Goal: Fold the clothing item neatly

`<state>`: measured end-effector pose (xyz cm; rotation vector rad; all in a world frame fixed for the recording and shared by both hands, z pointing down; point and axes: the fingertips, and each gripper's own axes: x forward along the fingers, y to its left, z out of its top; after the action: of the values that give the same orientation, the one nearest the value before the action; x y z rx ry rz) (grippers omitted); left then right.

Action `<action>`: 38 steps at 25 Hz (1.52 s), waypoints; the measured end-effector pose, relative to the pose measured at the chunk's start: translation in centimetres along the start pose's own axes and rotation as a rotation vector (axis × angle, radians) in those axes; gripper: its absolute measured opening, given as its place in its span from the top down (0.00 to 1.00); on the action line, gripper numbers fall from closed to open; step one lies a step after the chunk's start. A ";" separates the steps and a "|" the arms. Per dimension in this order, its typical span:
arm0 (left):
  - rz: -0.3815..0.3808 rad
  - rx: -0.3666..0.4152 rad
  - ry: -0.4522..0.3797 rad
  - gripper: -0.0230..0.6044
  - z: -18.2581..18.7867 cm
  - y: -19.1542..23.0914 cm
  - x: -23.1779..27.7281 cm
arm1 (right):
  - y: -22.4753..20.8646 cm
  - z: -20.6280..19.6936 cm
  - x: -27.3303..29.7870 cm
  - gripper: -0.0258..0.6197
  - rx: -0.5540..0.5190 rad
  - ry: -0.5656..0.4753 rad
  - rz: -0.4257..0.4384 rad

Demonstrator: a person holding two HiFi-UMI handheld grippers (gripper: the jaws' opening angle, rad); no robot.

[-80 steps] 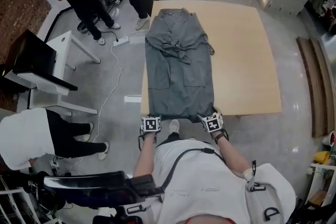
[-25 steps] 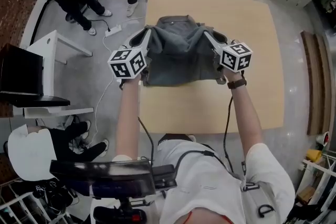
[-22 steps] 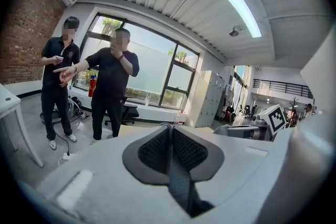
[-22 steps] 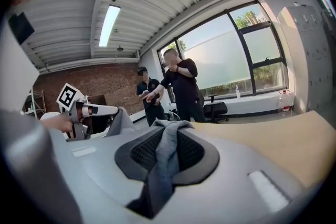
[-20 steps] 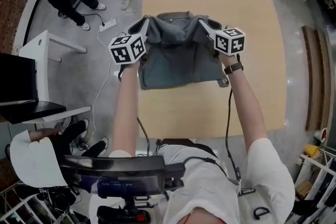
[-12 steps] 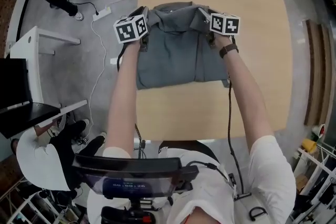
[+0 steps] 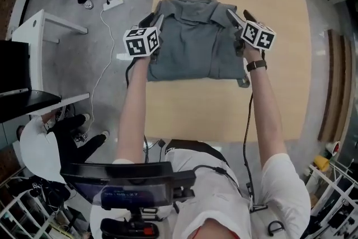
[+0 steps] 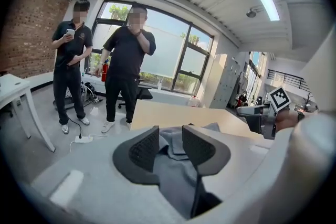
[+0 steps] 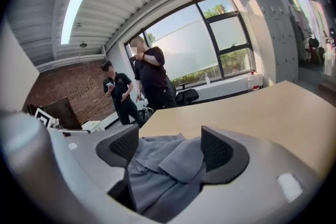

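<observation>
The left gripper's (image 8: 169,144) fingers (image 8: 143,149) stand a narrow way apart, and we see grey cloth lying in the gap and below it, not pinched flat between the pads. The right gripper's (image 9: 170,147) fingers (image 9: 216,150) stand wide apart, with a loose bunch of the same cloth resting between them.

The cloth is a grey collared shirt (image 7: 193,36). It lies doubled over into a rough rectangle on the tan worktop (image 7: 235,109), with the collar at the far edge. In the head view, we find the left gripper at the shirt's far left corner and the right gripper at its far right corner, both arms stretched out over the worktop. A dark watch (image 7: 256,65) sits on the right wrist.

Beyond the worktop's far edge, two people in black (image 8: 126,60) stand in front of a large window. A white power strip (image 7: 114,1) lies on the floor to the left, near a white desk (image 7: 39,25).
</observation>
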<state>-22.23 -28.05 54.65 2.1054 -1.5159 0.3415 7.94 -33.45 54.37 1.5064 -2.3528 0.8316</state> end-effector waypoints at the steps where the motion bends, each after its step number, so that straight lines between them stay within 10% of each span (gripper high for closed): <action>1: -0.002 -0.011 -0.017 0.73 -0.3 -0.9 -1.2 | 0.0 0.6 -1.7 0.38 0.016 -0.035 -0.009; 6: -0.022 -0.044 -0.110 0.86 -2.2 -8.1 -9.0 | 1.7 0.0 -12.8 0.56 0.002 -0.171 0.006; 10: -0.065 -0.044 -0.188 0.96 -5.1 -15.2 -18.2 | 8.6 -4.4 -21.6 0.96 -0.058 -0.238 0.134; 18: -0.031 0.009 -0.271 0.96 -13.1 -28.2 -33.4 | 22.1 -15.9 -39.1 0.96 -0.224 -0.209 0.457; 24: 0.012 0.069 -0.320 0.96 -14.4 -32.8 -41.3 | 24.4 -17.9 -47.2 0.96 -0.155 -0.224 0.460; 38: -0.033 0.161 -0.467 0.96 -10.4 -34.3 -48.8 | 31.1 -13.7 -53.9 0.96 -0.374 -0.381 0.385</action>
<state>-5.91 25.06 30.60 2.4547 -1.7528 -0.0519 2.94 25.02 29.49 1.1541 -2.9234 0.1450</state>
